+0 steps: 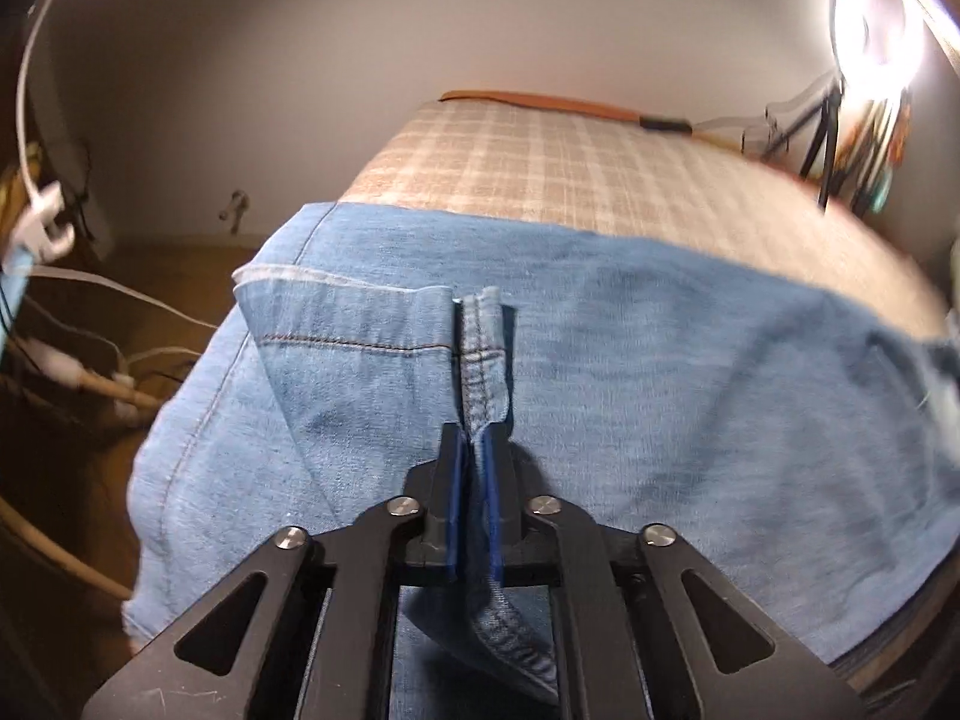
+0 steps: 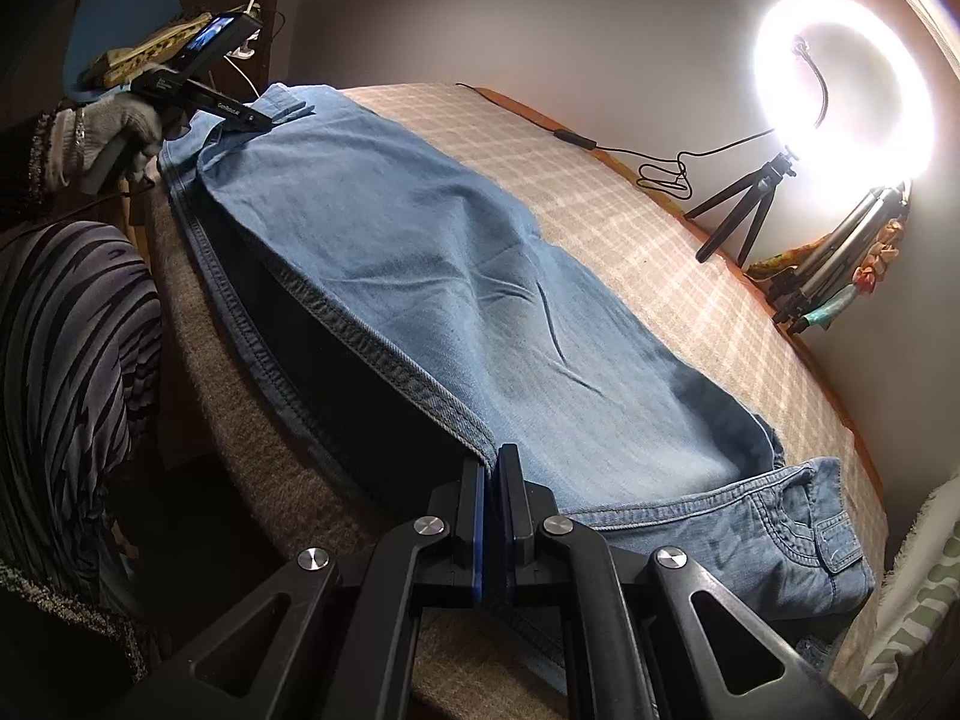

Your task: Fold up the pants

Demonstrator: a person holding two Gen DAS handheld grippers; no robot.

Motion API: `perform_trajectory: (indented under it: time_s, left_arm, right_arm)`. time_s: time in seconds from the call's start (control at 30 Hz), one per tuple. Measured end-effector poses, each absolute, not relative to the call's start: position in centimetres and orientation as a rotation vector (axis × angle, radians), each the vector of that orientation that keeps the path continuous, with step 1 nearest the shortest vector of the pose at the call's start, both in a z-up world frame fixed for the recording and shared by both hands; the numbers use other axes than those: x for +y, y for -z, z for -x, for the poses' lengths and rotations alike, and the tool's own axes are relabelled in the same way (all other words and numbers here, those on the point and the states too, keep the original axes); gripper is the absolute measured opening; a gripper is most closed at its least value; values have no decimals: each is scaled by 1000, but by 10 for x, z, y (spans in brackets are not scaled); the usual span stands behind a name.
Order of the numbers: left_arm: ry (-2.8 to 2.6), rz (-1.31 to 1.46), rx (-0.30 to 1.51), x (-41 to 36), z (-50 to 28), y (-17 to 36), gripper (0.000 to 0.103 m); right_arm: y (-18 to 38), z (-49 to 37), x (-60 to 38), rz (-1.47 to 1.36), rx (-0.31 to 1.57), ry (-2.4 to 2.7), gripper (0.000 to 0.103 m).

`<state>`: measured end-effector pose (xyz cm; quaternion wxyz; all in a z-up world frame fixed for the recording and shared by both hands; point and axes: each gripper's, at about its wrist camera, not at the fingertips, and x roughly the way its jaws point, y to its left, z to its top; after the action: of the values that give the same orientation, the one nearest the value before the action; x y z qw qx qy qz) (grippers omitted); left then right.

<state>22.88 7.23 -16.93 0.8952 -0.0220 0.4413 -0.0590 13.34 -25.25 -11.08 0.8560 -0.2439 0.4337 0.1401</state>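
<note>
The pants [image 2: 456, 276], light blue denim, are laid lengthwise on a surface [image 2: 630, 192] covered by a checked cloth, with the waistband and pocket end [image 2: 804, 528] at the near right of the right wrist view and the leg hems at the far left. The left gripper [image 1: 474, 450] is clamped on a seamed hem edge [image 1: 480, 348], which stands up between its blue pads. The right gripper [image 2: 492, 474] is closed on the stitched side seam [image 2: 384, 354] near the waist. The upper leg's edge is raised above the lower layer, so a dark gap is seen along the near side. For this step to be done well, both pinched points should probably be carried together at the same height, so that the cloth is kept taut between them, the seams are laid edge on edge, and no wrinkles are trapped.
</note>
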Motion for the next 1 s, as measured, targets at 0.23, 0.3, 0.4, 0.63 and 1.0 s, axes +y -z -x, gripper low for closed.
perform_trajectory:
  time_s: [0.23, 0.3, 0.4, 0.63, 1.0]
  left_arm:
    - [42, 521, 755, 159, -179, 158, 2]
    - [9, 616, 717, 179, -161, 163, 2]
    - [-13, 703, 690, 201, -144, 173, 3]
    - [12, 861, 745, 221, -148, 191, 39]
    - [15, 776, 687, 220, -165, 166, 3]
  right_arm:
    - [108, -134, -253, 521, 908, -289, 2]
    - [107, -135, -253, 523, 910, -289, 2]
    - [108, -136, -252, 529, 914, -287, 2]
    - [108, -141, -252, 535, 916, -274, 2]
    - [102, -145, -252, 583, 881, -230, 1]
